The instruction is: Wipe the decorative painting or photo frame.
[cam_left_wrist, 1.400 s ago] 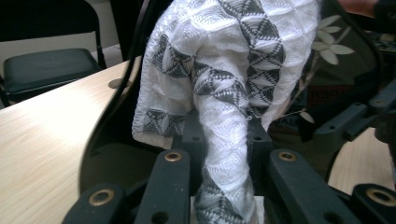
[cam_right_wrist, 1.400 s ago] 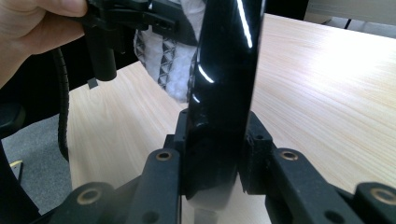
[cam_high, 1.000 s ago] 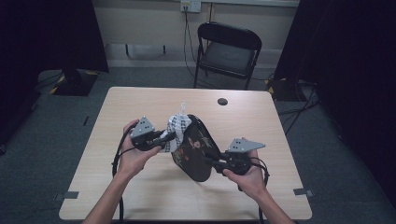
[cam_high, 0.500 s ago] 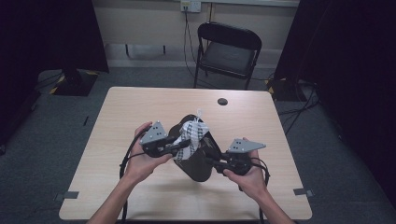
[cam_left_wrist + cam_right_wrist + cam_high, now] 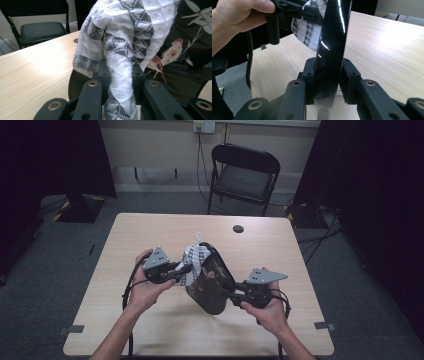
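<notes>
A dark plate (image 5: pixel 210 287) with a bird and leaf print (image 5: pixel 175 53) stands on edge above the table. My right gripper (image 5: pixel 227 292) is shut on its lower rim (image 5: pixel 329 75); its jaws have just been opening a little, and the rim still sits between the pads. A white cloth with grey triangles (image 5: pixel 192 262) is bunched against the plate's left face. My left gripper (image 5: pixel 186 268) is shut on that cloth (image 5: pixel 120 37), which hangs over its jaws (image 5: pixel 120 72). In the right gripper view the cloth (image 5: pixel 308 32) shows behind the plate's glossy edge (image 5: pixel 333 37).
The light wooden table (image 5: pixel 150 230) carries a small black round thing (image 5: pixel 238 228) near its far edge. A black folding chair (image 5: pixel 245 170) stands beyond the table. Cables trail from both grippers toward the person.
My left gripper carried the cloth to the right across the plate's face, then back to the left. The right hand and the plate stayed nearly still.
</notes>
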